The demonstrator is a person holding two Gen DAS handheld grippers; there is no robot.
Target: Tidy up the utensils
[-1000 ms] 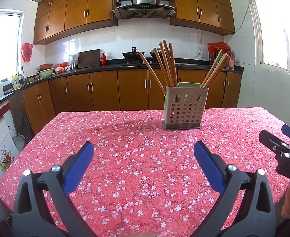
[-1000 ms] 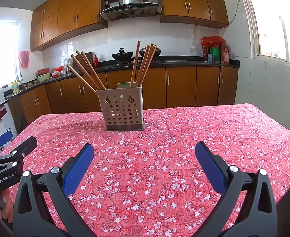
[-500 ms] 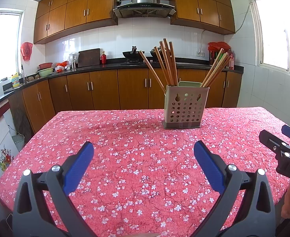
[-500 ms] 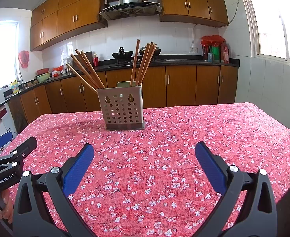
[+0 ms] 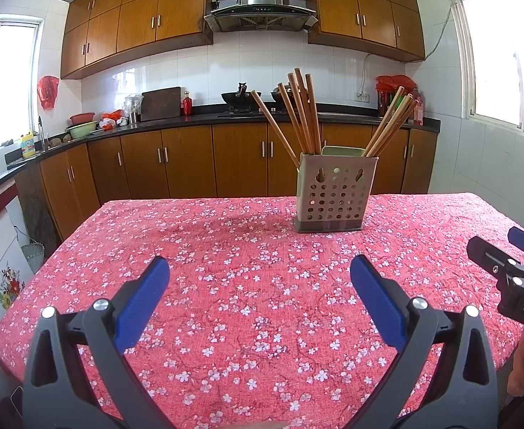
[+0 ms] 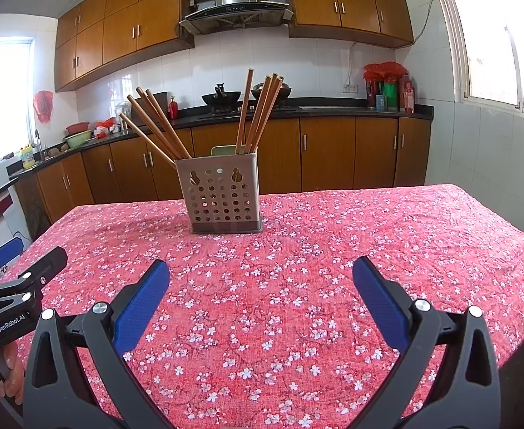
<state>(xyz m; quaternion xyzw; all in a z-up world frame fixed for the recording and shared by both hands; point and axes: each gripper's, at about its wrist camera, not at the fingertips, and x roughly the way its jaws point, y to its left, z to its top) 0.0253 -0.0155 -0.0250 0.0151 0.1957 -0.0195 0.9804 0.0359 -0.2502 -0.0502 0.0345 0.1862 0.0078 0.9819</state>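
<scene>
A perforated grey utensil holder [image 5: 334, 193] stands upright on the red floral tablecloth [image 5: 247, 286], right of centre in the upper middle of the left wrist frame and left of centre in the right wrist frame [image 6: 222, 196]. Wooden chopsticks [image 5: 303, 114] rise from it in two bundles, one leaning left and one leaning right [image 5: 390, 125]; in the right wrist view the left bundle [image 6: 154, 125] fans out widely. A pale green piece shows behind the holder's back rim.

The left gripper [image 5: 260, 282] fills the bottom of its frame, its blue pads [image 5: 144, 296] spread wide apart with nothing between them, well short of the holder. The right gripper [image 6: 262, 284] is likewise spread wide and empty. Each gripper shows at the edge of the other's view: the right at the right edge [image 5: 512, 279], the left at the lower left [image 6: 11, 293].

Behind the table run brown kitchen cabinets [image 5: 190, 157], a dark counter with a wok [image 5: 240, 96], and a range hood [image 5: 260, 10] at top centre.
</scene>
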